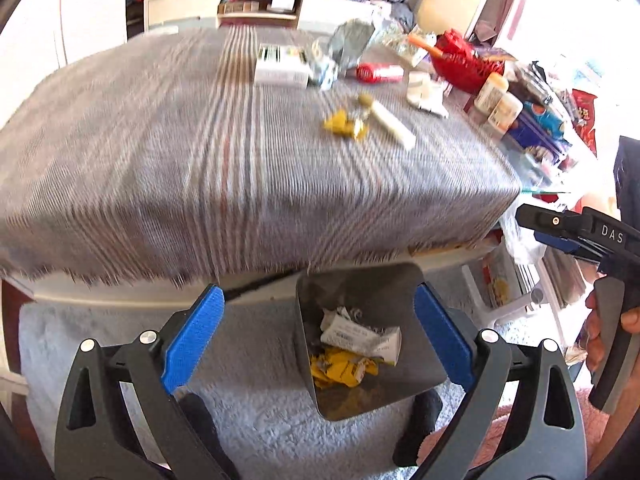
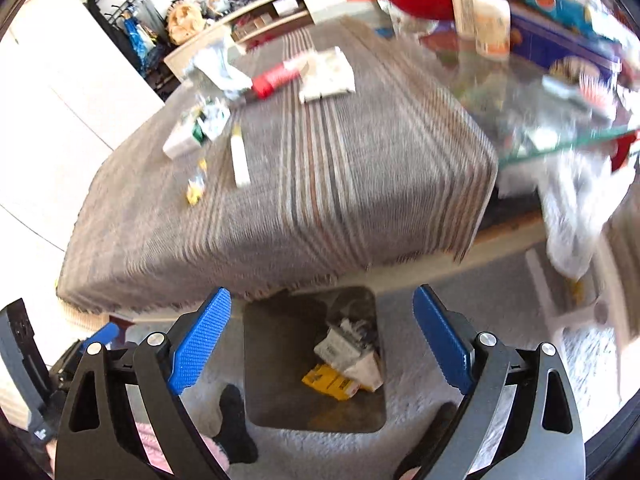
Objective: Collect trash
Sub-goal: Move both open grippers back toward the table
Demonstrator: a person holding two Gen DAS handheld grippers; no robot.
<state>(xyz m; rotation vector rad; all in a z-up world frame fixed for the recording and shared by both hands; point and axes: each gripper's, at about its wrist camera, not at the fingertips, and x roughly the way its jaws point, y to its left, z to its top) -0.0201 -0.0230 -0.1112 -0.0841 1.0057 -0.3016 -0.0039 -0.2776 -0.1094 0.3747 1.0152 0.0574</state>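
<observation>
Carpet [image 1: 256, 400], pale and shaggy, lies under my two wide, empty sets of fingers, left [image 1: 316, 340] and right [image 2: 322, 340], which frame the dark bin [image 2: 280, 360] of crumpled wrappers [image 1: 352, 352] below the striped-cloth bench [image 1: 180, 140] strewn with trash [image 1: 344, 124].

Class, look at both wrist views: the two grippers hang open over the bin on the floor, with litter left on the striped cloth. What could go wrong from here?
1. The bin stands partly under the table edge, so a drop from the cloth side could miss it.
2. The yellow wrapper is small and crumpled; wide jaws may pinch the striped cloth instead.
3. The bottles stand close to the trash and could be knocked over.
</observation>
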